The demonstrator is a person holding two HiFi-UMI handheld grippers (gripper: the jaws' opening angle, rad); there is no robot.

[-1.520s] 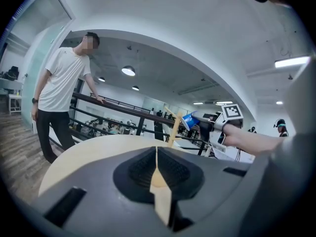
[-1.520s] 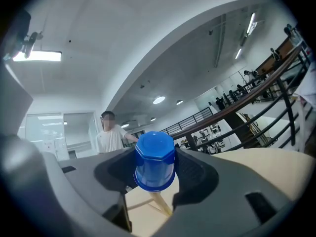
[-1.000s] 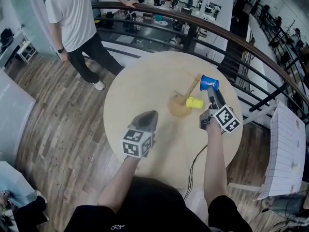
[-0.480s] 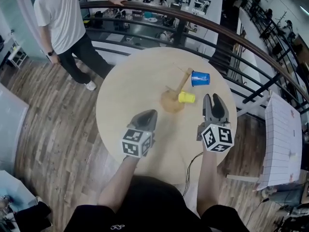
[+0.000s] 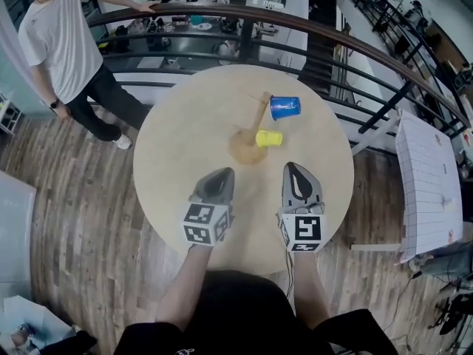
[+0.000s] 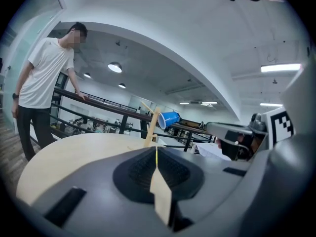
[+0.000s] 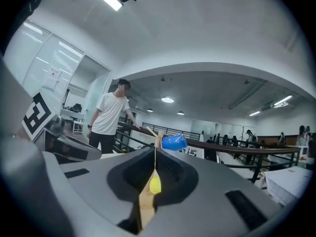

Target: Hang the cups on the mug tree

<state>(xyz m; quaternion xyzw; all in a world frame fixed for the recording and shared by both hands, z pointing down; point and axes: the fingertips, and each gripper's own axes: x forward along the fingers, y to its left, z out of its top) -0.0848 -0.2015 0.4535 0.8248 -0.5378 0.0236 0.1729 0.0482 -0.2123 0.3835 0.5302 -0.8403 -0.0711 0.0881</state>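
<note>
A wooden mug tree [image 5: 251, 128] stands past the middle of the round table [image 5: 177, 135]. A blue cup [image 5: 284, 107] hangs on its upper peg and a yellow cup [image 5: 268, 138] on a lower peg, both on the tree's right side. My left gripper [image 5: 219, 176] and right gripper [image 5: 295, 170] lie side by side near the table's front edge, both pointing at the tree and well short of it. The left gripper [image 6: 157, 152] is shut and empty. The right gripper [image 7: 155, 164] has just been closing with nothing between its jaws and is now shut. The blue cup [image 7: 174, 142] shows straight ahead.
A person in a white shirt [image 5: 55, 39] stands beyond the table at the left, one hand on the dark railing [image 5: 244, 13]. A white panel [image 5: 432, 183] stands to the right. A black cable [image 5: 290, 279] hangs off the table's front edge.
My right gripper has drawn back from the blue cup toward the table's front edge, rolled upright and closed. The blue cup stays on the tree. The left gripper has shifted a little.
</note>
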